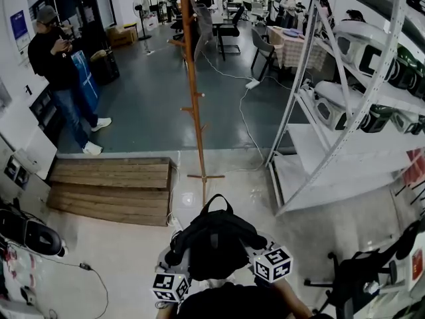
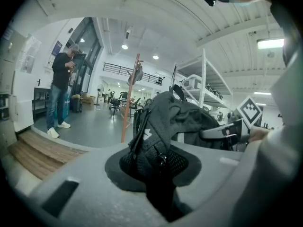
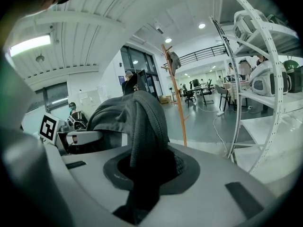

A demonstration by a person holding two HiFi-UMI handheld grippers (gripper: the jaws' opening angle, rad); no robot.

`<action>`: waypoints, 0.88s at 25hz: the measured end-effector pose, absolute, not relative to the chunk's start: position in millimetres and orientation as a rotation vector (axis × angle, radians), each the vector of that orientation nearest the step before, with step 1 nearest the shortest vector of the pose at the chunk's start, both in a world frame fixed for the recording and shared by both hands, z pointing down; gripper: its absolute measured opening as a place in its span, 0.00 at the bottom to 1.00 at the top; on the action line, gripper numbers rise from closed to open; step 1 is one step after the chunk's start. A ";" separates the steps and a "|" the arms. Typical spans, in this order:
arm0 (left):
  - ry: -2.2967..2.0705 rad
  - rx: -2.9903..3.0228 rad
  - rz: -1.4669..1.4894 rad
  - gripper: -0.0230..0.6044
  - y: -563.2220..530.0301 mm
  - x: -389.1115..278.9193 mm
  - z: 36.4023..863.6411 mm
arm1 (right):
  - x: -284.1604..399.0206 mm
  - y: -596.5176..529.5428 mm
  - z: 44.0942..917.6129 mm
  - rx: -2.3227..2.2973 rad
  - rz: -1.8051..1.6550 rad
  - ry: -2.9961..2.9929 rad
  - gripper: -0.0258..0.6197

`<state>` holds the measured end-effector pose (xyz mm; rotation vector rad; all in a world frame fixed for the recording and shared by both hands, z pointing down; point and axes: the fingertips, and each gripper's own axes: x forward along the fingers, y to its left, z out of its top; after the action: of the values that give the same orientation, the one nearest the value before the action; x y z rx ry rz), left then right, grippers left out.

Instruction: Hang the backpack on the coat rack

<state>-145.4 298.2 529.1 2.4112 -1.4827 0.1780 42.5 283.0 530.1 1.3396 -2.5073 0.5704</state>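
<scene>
A black backpack point(image 1: 212, 241) hangs between my two grippers, close to my body at the bottom of the head view, with its top loop upright. My left gripper point(image 1: 176, 266) is shut on the pack's mesh strap point(image 2: 158, 162). My right gripper point(image 1: 261, 254) is shut on a dark strap point(image 3: 142, 145). The fabric hides both pairs of fingertips. The wooden coat rack point(image 1: 192, 92) stands straight ahead on the floor, well beyond the pack. It also shows as a thin pole in the left gripper view point(image 2: 127, 108) and the right gripper view point(image 3: 176, 93).
A low wooden platform point(image 1: 113, 188) lies left of the rack's foot. A white metal shelf unit point(image 1: 345, 145) with helmets stands to the right. A person point(image 1: 60, 72) stands at the far left. A white cable point(image 1: 246, 125) runs across the floor. A black chair point(image 1: 358, 278) is at lower right.
</scene>
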 end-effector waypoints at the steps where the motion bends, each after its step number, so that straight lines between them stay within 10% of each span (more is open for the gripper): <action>1: -1.487 2.406 0.179 0.17 298.2 -143.4 528.6 | 44.5 282.6 529.8 1.338 0.571 -2.510 0.16; 22: -1.613 2.378 0.164 0.17 291.1 -97.2 514.3 | 88.9 262.4 518.2 1.252 0.541 -2.588 0.16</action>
<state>-97.2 291.1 514.3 2.3782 -1.6126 0.1643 88.9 262.4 518.2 1.2518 -2.5882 0.5407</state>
